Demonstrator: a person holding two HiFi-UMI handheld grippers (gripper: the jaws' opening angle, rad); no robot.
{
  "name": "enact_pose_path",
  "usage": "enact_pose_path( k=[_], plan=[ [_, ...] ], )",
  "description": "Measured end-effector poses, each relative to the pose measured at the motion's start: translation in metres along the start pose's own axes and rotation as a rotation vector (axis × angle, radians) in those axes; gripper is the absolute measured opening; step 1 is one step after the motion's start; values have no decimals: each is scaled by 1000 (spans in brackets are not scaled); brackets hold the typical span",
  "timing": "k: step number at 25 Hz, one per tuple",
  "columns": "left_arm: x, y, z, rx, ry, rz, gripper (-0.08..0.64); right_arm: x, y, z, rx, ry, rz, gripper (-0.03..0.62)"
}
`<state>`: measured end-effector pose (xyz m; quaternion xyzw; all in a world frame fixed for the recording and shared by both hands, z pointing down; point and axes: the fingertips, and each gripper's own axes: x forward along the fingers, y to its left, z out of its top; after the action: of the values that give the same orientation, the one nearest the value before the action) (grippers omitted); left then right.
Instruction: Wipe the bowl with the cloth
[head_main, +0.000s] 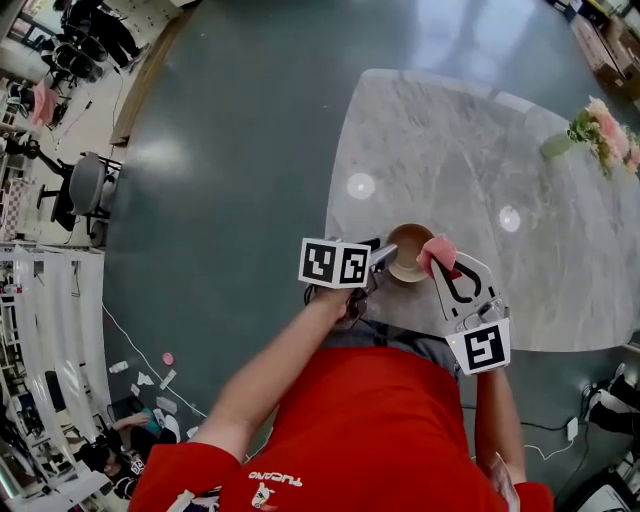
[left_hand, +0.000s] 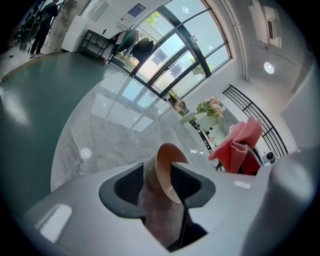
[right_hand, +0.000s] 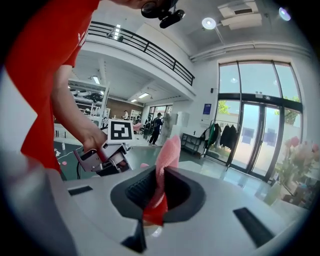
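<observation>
In left hand-held gripper (left_hand: 161, 184), bowl (head_main: 408, 250), in right hand-held gripper (right_hand: 159, 192), cloth (right_hand: 168, 150)

Room, head view: grey-white marble table (head_main: 450, 130), 1 o'clock; pink flowers (head_main: 603, 130), 2 o'clock; glossy teal floor (head_main: 240, 150), 11 o'clock; office chair (head_main: 85, 190), 9 o'clock. Right gripper view: glazed doors (right_hand: 260, 135), 3 o'clock; balcony railing (right_hand: 145, 47), 11 o'clock.

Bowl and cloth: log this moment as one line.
left gripper: shut on bowl rim | right gripper: shut on cloth | cloth beside bowl, contact unclear
</observation>
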<state>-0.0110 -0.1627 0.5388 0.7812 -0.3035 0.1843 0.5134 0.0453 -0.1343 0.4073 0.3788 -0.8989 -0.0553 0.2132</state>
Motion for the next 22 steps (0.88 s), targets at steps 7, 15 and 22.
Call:
enact_pose_path(
  k=[7, 15, 22],
  plan=[
    [9, 4, -4, -22, 27, 13, 160, 10, 2, -12, -43, 14, 63, 23],
    [13, 7, -8, -18, 76, 44, 156, 22, 4, -16, -81, -1, 113, 23],
    [14, 12, -6, -16, 88, 91, 62, 30, 13, -16, -154, 10, 164, 23]
  ],
)
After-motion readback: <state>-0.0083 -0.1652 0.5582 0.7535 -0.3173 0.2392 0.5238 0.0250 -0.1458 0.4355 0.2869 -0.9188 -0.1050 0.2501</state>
